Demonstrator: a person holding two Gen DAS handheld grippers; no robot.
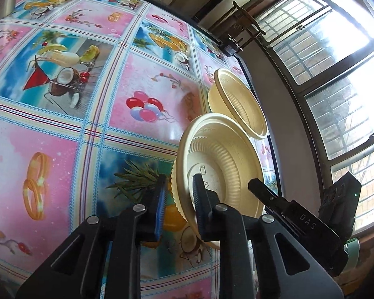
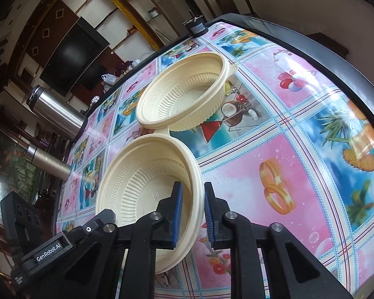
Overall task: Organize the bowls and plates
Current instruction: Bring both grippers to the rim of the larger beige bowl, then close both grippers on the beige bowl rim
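The near cream bowl (image 2: pixel 147 189) is sitting on the counter (image 2: pixel 299 129), and its rim is lying between the fingers of both claws. The right claw (image 2: pixel 190 214) is straddling the rim on one side, blue pads just beside the wall, one inside and one outside; whether they are pressing it I cannot tell. The left claw (image 1: pixel 179 204) is straddling the opposite rim of the same bowl (image 1: pixel 222 164), fingers apart with a visible gap to the outer pad. A second cream bowl (image 2: pixel 184 92) is resting just beyond, its rim touching the near one. Two steel flasks (image 2: pixel 54 114) are standing well apart at the counter's far edge.
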